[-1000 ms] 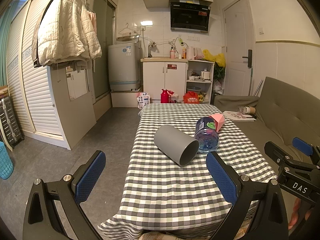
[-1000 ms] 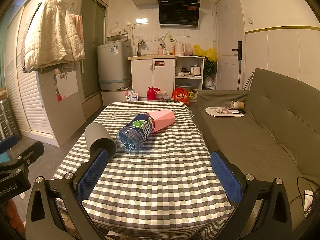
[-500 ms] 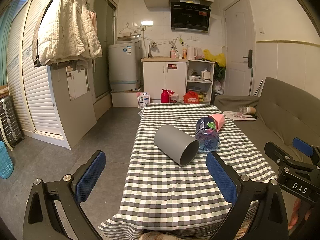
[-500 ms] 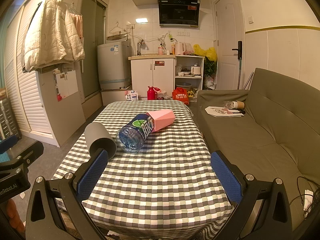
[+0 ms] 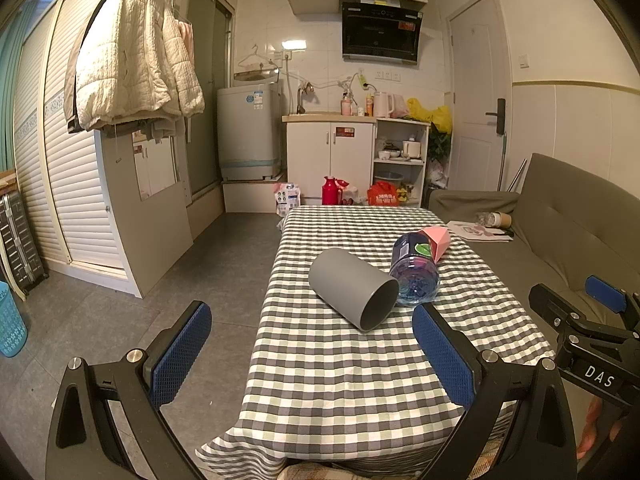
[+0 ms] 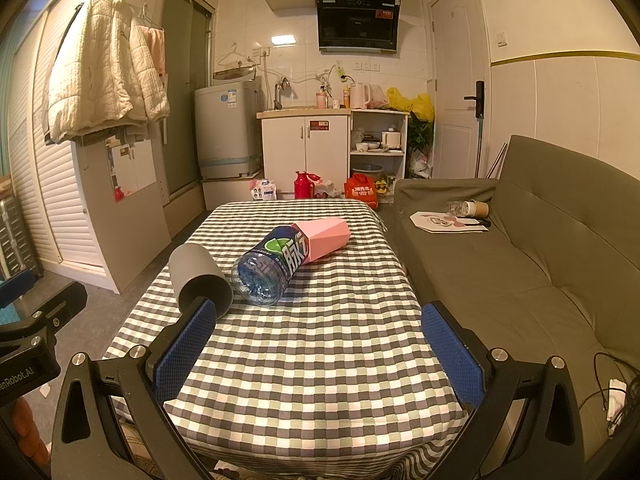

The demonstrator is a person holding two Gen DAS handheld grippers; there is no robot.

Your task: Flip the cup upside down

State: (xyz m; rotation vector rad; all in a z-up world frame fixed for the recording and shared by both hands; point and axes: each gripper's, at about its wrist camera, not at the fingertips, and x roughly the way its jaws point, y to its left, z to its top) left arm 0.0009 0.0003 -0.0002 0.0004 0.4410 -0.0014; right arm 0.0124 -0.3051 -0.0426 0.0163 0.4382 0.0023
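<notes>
A grey cup [image 5: 352, 287] lies on its side on the checked tablecloth [image 5: 340, 376], its open mouth turned toward me. In the right wrist view the same grey cup [image 6: 198, 280] rests at the table's left side, partly behind a blue pad. My left gripper [image 5: 310, 354] is open, short of the cup, with nothing between its fingers. My right gripper [image 6: 318, 354] is open too, over the near part of the table, and its body [image 5: 588, 340] shows at the right of the left wrist view.
A clear plastic bottle [image 6: 272, 266] with a blue label lies beside the cup, its neck inside a pink faceted cup [image 6: 326, 238]. A grey-green sofa [image 6: 520, 260] runs along the table's right. Bare floor [image 5: 192, 280] lies to the left.
</notes>
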